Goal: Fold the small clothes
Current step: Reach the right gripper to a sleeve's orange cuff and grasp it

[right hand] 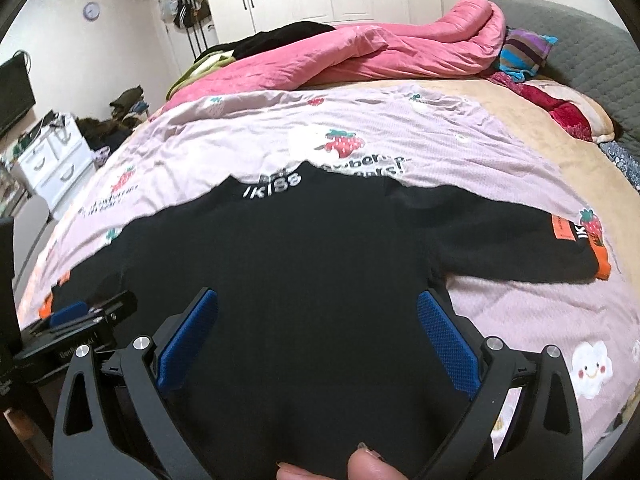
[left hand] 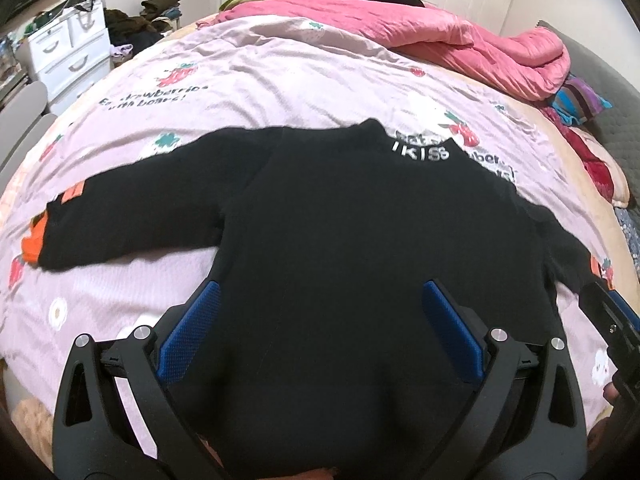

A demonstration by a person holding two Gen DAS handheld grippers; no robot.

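We are at a bed (left hand: 280, 80) whose lilac strawberry-print sheet (left hand: 120, 292) carries a small black sweater (left hand: 340, 220), flat, sleeves spread. Both the left hand-held gripper (left hand: 320, 320) and right hand-held gripper (right hand: 318, 320) gape above its hem, holding nothing. Folding seems barely begun; next likely pinching a soft knit sleeve, orange-cuffed, inward.

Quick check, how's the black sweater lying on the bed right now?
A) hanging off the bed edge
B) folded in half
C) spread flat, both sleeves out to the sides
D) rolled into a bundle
C: the black sweater lies flat on the strawberry-print sheet, one orange-cuffed sleeve stretched to one side and the other sleeve to the opposite side.
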